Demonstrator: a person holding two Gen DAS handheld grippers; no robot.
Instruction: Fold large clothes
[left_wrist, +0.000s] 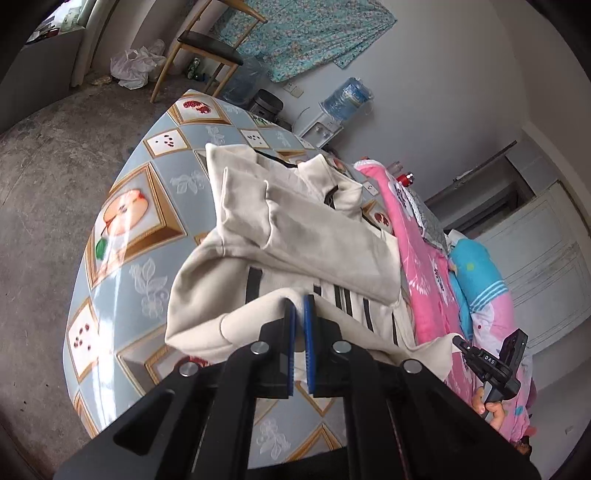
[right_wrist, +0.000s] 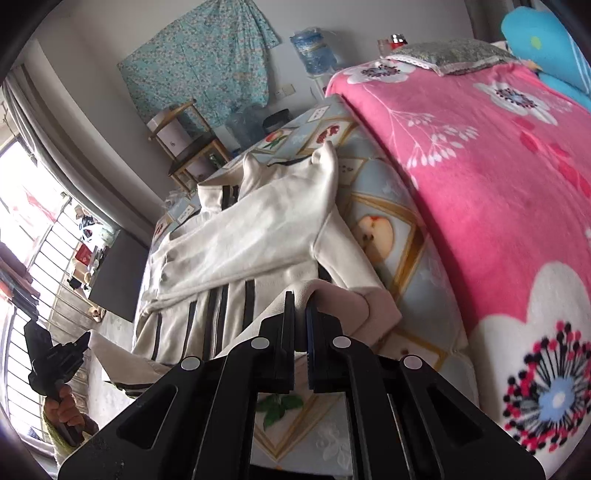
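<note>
Gripping jacket hem, both tools.
L tool (left_wrist: 300, 306) & R tool (right_wrist: 300, 301) each clamped on cream jacket (left_wrist: 295, 229) bottom edge, raised off patterned tabletop (left_wrist: 122, 206); rest lies flat.

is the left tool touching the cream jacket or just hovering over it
Touching. The left wrist view shows the left tool shut on the cream jacket, its hem pinched between the blue pads.

both grippers black with silver rivets; left gripper (left_wrist: 300, 306) and right gripper (right_wrist: 300, 301) carry blue pads.
</note>
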